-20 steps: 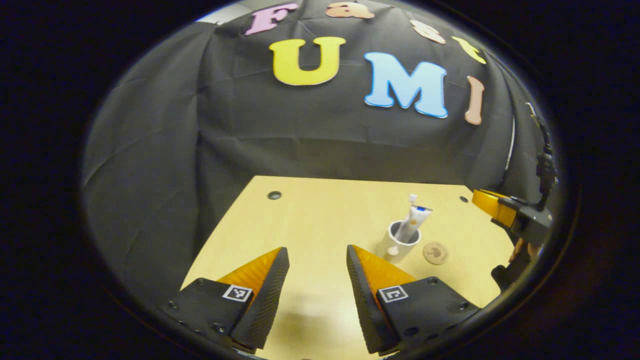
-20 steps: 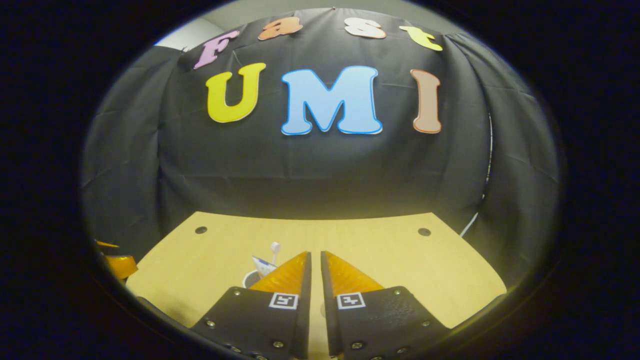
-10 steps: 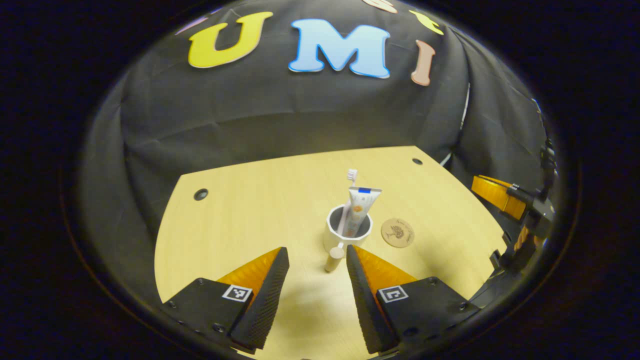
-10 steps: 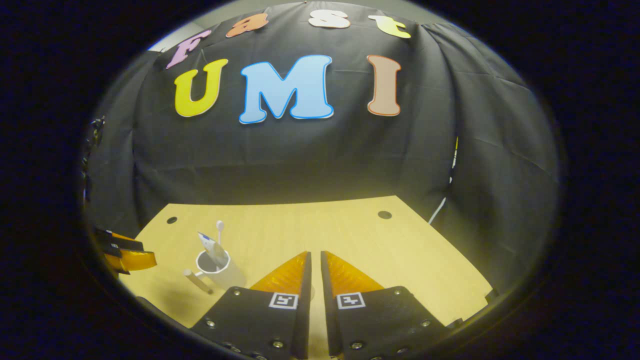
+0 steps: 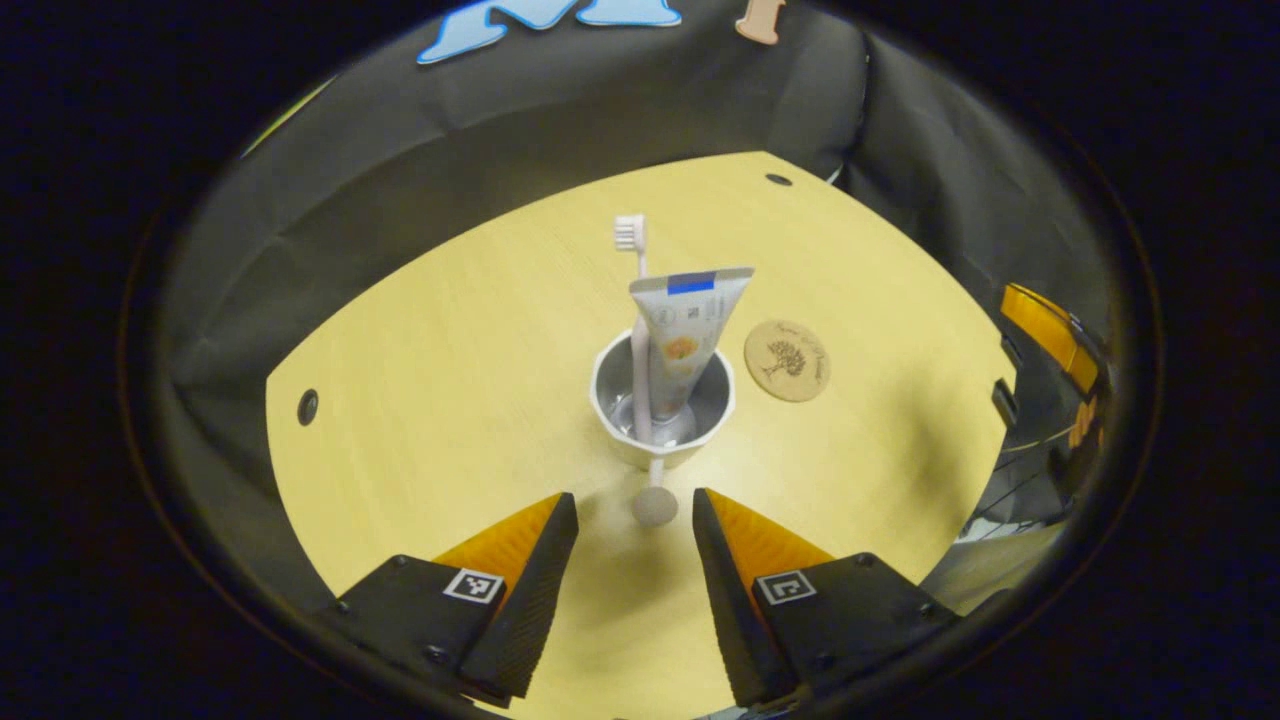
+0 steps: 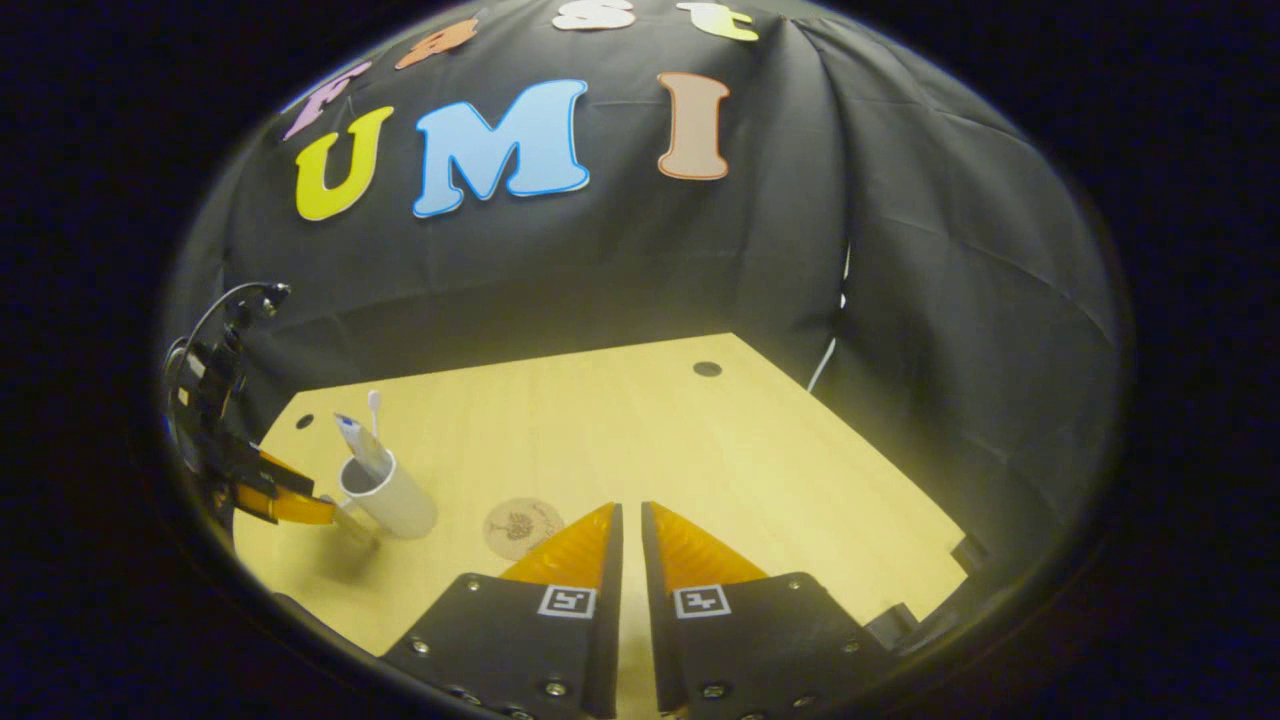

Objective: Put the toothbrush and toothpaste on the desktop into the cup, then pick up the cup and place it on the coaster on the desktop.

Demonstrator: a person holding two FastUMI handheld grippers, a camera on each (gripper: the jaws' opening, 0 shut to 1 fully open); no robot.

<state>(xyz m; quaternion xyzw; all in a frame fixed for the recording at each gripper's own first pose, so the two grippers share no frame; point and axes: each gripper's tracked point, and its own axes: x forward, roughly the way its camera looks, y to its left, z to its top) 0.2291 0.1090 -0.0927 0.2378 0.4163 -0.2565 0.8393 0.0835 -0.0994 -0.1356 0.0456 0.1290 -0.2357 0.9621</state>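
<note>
Left gripper view: the white cup is taken as the landmark. A toothbrush and a toothpaste tube are seen standing in it, leaning on its far wall, so the loading step is judged done. The cup's handle, a peg with a rounded knob, juts toward the camera. The left gripper is held just short of the cup with its jaws spread wide and nothing between them, the knob lying on the line between the fingertips; this is judged to be an approach for gripping the handle. The round wooden coaster lies just right of the cup, apart from it, on the desktop.

Right gripper view: the cup is seen at far left, with the coaster beside it. The right gripper is held well away from the cup, its jaws nearly together and empty, apparently parked clear of the lift.
</note>
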